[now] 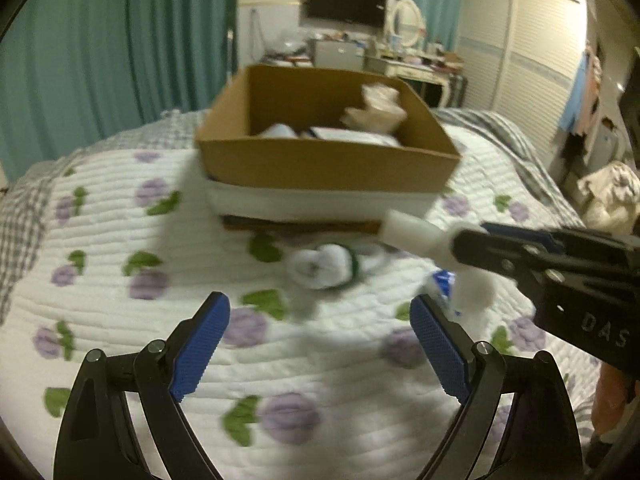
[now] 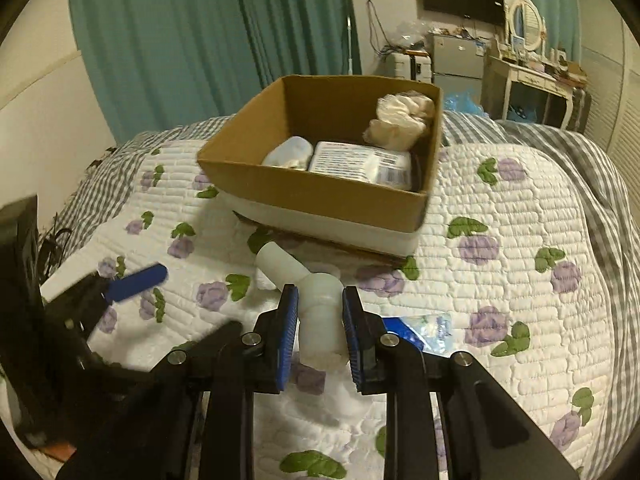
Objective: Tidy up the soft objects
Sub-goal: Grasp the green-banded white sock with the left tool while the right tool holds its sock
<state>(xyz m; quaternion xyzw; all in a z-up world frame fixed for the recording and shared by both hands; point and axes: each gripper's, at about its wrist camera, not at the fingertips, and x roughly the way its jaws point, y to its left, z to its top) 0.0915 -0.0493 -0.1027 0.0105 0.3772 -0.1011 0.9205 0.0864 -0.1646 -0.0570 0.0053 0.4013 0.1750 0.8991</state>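
Note:
A cardboard box (image 1: 320,168) (image 2: 320,196) sits on the quilted bed. It holds a beige bundle (image 2: 402,120), a white packet (image 2: 360,164) and a pale blue item (image 2: 288,152). My right gripper (image 2: 320,312) is shut on a bent white foam piece (image 2: 316,300) above the quilt, in front of the box. It enters the left wrist view from the right (image 1: 460,248) with the foam piece (image 1: 416,236). My left gripper (image 1: 320,344) is open and empty over the quilt. A rolled white sock with a green edge (image 1: 324,268) lies ahead of it.
A blue and clear plastic packet (image 2: 424,328) (image 1: 442,284) lies on the quilt beside the right gripper. Teal curtains (image 2: 180,40), a desk with a mirror (image 2: 532,64) and a wardrobe (image 1: 528,60) stand beyond the bed.

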